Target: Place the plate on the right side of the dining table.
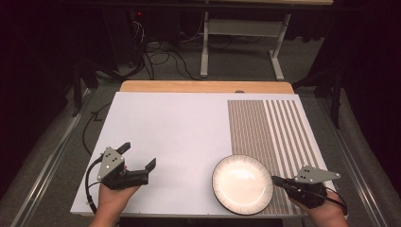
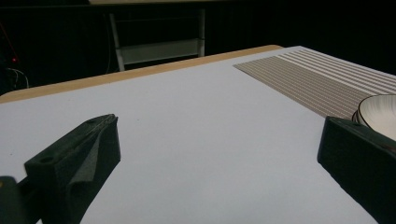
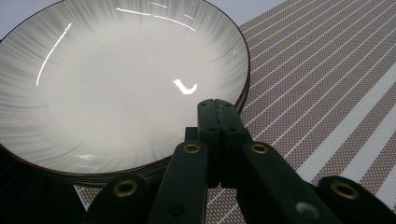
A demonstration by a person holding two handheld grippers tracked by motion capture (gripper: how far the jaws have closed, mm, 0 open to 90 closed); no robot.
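High view shows the plate [image 1: 242, 183] at the near right of the table, half on the white sheet [image 1: 179, 142] and half on the striped mat [image 1: 269, 127]. It is white and glossy inside with a thin dark rim and faint grey rays toward the edge. In the right gripper view the plate [image 3: 116, 84] lies just past the jaw tips, its rim running under them.

Right gripper [image 1: 278, 180] sits at the plate's right edge, held low by the right hand [image 1: 321, 210] at the near right corner. Its 2 jaws are pressed together, tip to tip, with nothing between them; the tips reach over the rim, and whether they touch it I cannot tell.

Left gripper [image 1: 138, 156] rests well apart from the plate, at the near left of the sheet, in the left hand [image 1: 113, 198]. Its 2 jaws are spread wide with bare sheet between them. In the left gripper view a slice of the plate [image 2: 380, 112] shows at the right, behind the right-hand jaw.

Beyond the sheet runs the table's wooden far edge [image 1: 205, 86], then a dark floor with cables [image 1: 161, 56] and a grey frame [image 1: 241, 33].
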